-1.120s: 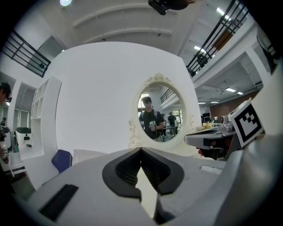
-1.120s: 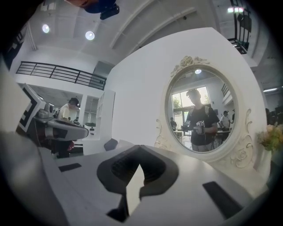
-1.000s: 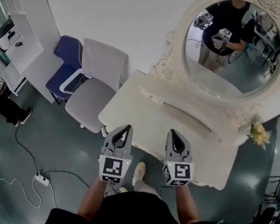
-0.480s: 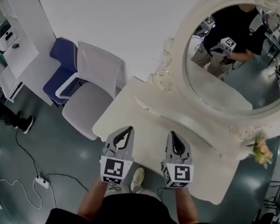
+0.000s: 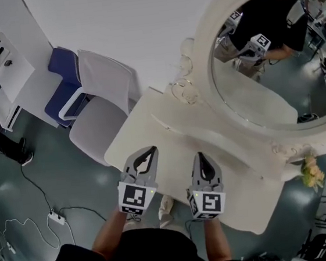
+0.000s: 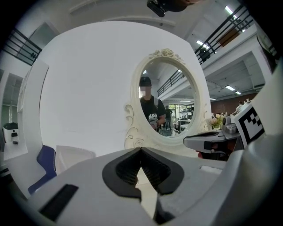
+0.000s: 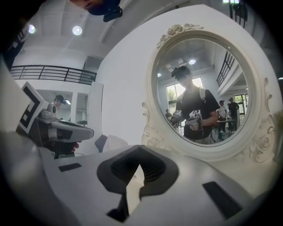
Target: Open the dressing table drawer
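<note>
1. The left gripper (image 5: 149, 153) is held over the near edge of the dressing table (image 5: 144, 123). Its fingers (image 6: 125, 171) are clenched tip to tip, with nothing between them.
2. The right gripper (image 5: 203, 157) is just beside it, apart from it. Its fingers (image 7: 155, 170) are likewise pressed together and empty.
3. Both grippers point across the cream surface toward the oval mirror (image 5: 261, 69). Contact with the surface cannot be told.
4. The drawer is not visible in any view. The head view shows the table only from above, and both gripper views look over the top to the mirror.
5. The mirror reflects the person holding the two grippers.
6. Surroundings:
   - A white chair (image 5: 98, 99) is just beside the table's left end, with a blue chair (image 5: 61, 80) beyond it.
   - Flowers (image 5: 312, 173) are at the table's right end.
   - A power strip (image 5: 56, 217) with its cable lies on the floor.
</note>
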Available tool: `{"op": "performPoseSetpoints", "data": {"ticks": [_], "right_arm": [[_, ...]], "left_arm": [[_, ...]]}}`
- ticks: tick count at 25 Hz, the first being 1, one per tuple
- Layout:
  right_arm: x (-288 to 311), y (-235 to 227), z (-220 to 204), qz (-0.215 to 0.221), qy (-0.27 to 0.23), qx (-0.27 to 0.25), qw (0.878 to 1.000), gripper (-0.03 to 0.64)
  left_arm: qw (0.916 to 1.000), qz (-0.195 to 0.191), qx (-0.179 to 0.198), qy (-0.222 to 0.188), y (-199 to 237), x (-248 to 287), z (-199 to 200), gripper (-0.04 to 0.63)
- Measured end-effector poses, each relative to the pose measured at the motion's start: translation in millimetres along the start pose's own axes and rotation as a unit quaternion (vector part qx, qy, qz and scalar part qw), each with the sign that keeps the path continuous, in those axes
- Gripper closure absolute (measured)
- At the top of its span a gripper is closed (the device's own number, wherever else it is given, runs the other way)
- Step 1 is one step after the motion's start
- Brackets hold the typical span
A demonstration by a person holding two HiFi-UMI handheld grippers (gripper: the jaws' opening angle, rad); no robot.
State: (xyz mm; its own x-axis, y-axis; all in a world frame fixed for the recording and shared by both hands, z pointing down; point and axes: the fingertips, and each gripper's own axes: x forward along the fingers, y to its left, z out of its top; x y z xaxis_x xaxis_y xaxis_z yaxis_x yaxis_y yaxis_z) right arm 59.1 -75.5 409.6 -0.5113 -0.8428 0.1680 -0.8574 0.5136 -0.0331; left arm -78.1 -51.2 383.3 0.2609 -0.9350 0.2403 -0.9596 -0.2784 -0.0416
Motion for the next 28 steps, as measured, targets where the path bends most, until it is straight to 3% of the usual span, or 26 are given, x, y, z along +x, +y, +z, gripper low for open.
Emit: {"op": "performPoseSetpoints", "data": {"ticks": [12,28], "right_arm": [[22.2,0.1,-35.0,-0.100,0.015,0.026,0.995,0.618],[36.4,-25.5,-117.6,-0.167,0.049,0.044,0.984,0.618]], "left_arm": [[0.9953,-0.093,0.018,0.022,21.0,48.4,-34.3,0.594],[0.9824,-0.174,0.025,0.061,-4.3,122.3,-120.5,0.594]]}}
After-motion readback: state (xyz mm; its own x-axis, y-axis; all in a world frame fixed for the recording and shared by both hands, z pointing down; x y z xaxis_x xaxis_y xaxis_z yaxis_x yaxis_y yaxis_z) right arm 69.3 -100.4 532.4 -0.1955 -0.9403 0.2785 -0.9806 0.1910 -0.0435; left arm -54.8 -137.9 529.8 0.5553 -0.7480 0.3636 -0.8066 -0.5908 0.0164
